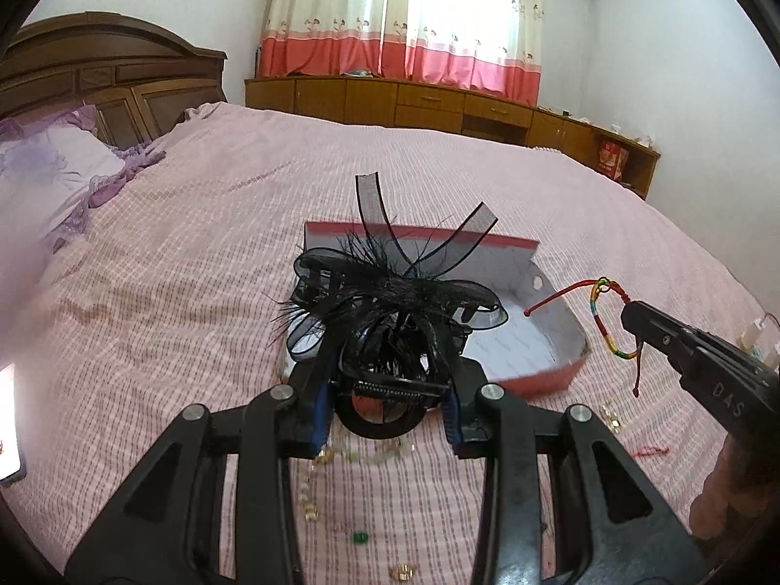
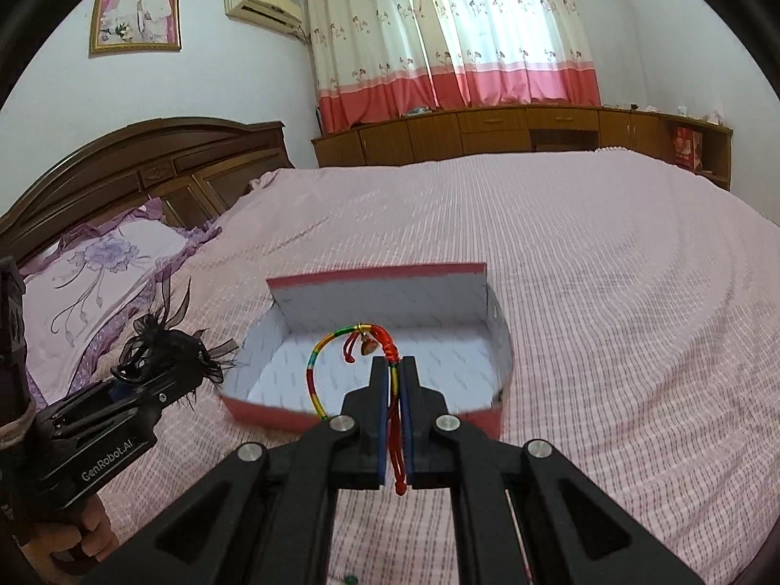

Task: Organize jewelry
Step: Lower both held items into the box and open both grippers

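Note:
My left gripper [image 1: 385,392] is shut on a black feather-and-ribbon hair clip [image 1: 385,302] and holds it above the near edge of an open red box [image 1: 541,380] with a white inside. My right gripper [image 2: 395,365] is shut on a multicoloured string bracelet [image 2: 317,365] with red cords and holds it above the box's near wall [image 2: 273,412]. In the left wrist view the right gripper [image 1: 629,314] shows at the right with the bracelet [image 1: 602,321] hanging from it. In the right wrist view the left gripper [image 2: 122,385] and the clip [image 2: 165,341] show at the left.
The box lies on a bed with a pink cover [image 1: 195,243]. Small gold pieces [image 1: 402,571], a green bead [image 1: 360,536] and a red cord [image 1: 648,451] lie on the cover near me. A phone [image 1: 9,419] lies at the left edge. A headboard and wooden cabinets [image 2: 487,134] stand behind.

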The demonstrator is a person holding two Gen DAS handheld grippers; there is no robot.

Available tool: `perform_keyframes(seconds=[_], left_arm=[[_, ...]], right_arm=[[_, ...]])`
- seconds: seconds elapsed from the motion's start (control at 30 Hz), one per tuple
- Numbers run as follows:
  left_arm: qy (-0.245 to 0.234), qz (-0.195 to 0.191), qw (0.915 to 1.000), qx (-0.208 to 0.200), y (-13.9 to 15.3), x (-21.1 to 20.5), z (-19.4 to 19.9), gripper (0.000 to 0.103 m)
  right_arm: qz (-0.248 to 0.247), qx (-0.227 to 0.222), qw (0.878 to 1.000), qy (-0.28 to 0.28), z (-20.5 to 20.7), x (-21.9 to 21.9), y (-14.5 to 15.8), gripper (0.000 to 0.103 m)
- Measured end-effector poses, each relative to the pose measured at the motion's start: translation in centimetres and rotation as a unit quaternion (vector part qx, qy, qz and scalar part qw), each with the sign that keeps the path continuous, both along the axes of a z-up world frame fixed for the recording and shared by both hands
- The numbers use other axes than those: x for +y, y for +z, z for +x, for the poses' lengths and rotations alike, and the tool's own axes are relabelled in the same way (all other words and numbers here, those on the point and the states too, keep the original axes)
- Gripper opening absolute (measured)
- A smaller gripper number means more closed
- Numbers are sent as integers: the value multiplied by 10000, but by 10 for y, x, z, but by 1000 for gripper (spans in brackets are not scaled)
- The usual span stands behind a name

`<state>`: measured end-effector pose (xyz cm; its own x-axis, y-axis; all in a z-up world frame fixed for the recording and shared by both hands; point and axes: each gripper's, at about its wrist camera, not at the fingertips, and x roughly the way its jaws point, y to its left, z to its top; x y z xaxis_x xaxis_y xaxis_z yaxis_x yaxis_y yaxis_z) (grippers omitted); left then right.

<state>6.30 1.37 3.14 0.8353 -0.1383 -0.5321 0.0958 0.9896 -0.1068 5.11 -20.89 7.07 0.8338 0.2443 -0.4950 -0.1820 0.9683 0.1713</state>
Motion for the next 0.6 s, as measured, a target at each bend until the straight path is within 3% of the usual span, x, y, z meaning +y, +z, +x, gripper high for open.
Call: perform_keyframes(seconds=[0.3,0.6], left_arm=[[97,38,9997,-205,-2,-7,40,28],[217,50,9994,-265,-17,-17,90,29]], right_arm=[[-41,-209,9997,-94,40,8,-5,5],[-142,-167,9992,-336,88,5,-29,5]])
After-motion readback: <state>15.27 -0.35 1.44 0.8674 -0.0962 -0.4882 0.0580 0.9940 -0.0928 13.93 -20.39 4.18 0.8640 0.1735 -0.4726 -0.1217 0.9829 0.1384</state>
